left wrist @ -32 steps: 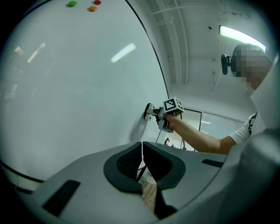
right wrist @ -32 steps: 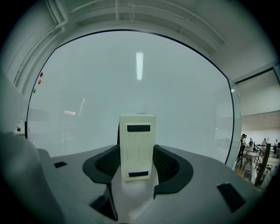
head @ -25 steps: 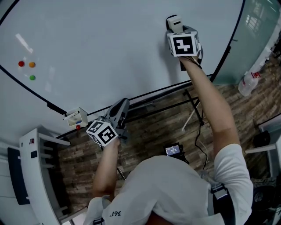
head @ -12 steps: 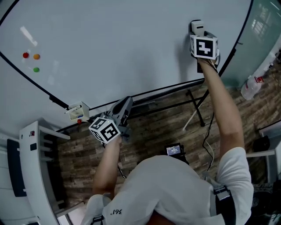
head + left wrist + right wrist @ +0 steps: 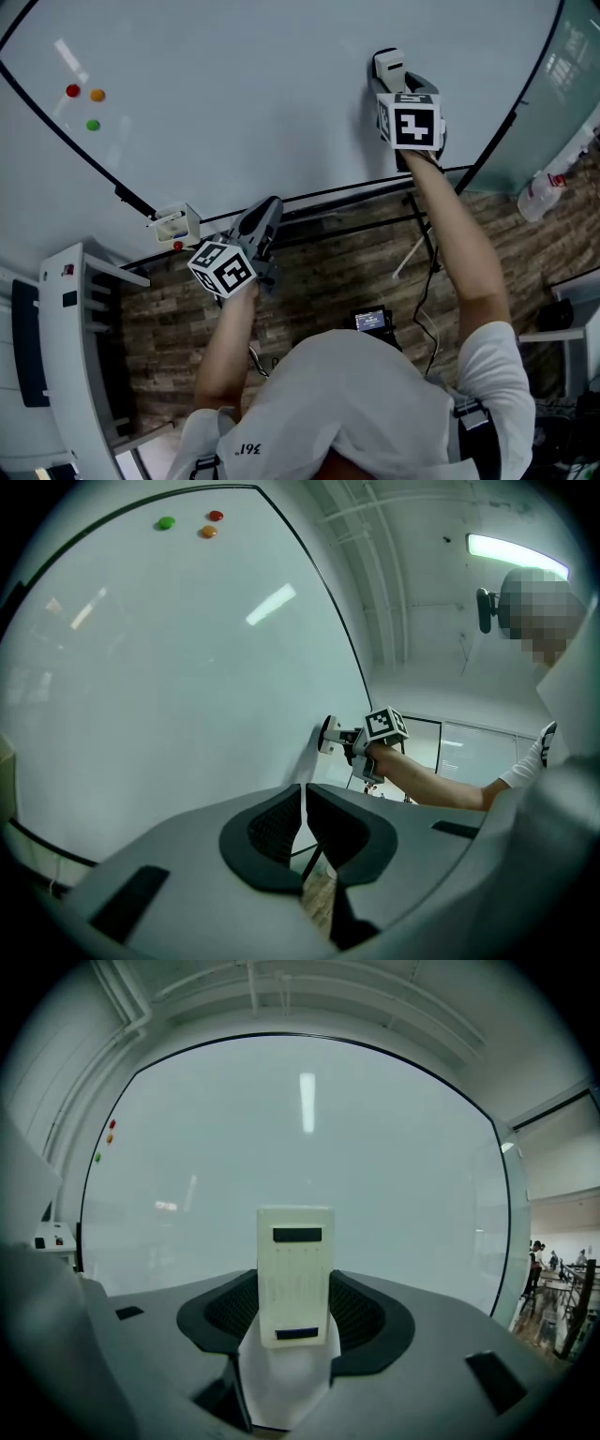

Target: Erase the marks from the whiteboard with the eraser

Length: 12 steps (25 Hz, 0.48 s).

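Note:
A large whiteboard (image 5: 234, 103) fills the upper part of the head view; I see no marks on its surface. My right gripper (image 5: 394, 80) is shut on a cream-white eraser (image 5: 295, 1274) and presses it flat against the board at the lower right. The eraser (image 5: 387, 67) sticks out above the marker cube. In the left gripper view that gripper with the eraser (image 5: 330, 735) shows against the board. My left gripper (image 5: 258, 225) hangs below the board's bottom edge, jaws shut with nothing between them (image 5: 304, 832).
Three round magnets, red (image 5: 72, 91), orange (image 5: 97, 95) and green (image 5: 93, 125), sit at the board's upper left. A small holder (image 5: 173, 225) hangs on the bottom frame. Stand legs (image 5: 412, 225) cross the wood floor. A glass wall (image 5: 562, 84) is at right.
My right gripper slid the eraser to the right along the board, then back left and a little down. The left gripper stayed by the bottom edge.

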Available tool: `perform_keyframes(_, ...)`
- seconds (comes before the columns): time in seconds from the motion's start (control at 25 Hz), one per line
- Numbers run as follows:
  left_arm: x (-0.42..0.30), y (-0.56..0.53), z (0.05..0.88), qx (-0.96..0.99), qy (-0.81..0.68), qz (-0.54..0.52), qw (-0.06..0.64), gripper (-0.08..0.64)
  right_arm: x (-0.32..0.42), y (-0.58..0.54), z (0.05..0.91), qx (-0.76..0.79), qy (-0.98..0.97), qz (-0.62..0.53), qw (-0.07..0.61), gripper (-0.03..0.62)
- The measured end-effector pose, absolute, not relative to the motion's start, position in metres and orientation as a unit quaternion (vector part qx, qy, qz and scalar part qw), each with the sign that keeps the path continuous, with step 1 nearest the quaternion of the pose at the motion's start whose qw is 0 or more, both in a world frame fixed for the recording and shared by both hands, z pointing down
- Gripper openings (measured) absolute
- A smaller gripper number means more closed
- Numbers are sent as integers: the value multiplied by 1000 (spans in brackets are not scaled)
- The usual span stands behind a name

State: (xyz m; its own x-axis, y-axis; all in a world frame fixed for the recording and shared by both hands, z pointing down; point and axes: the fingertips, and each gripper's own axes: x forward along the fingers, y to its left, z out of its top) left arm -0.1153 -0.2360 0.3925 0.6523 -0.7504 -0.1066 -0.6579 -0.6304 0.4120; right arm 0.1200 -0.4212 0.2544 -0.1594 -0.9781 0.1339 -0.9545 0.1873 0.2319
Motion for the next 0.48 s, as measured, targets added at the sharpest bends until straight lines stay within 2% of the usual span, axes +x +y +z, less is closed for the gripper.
perform_keyframes(0.48,-208,-216,390,866,-454,-150,145,28,-43,-393,272,550,-823,-61,126,253)
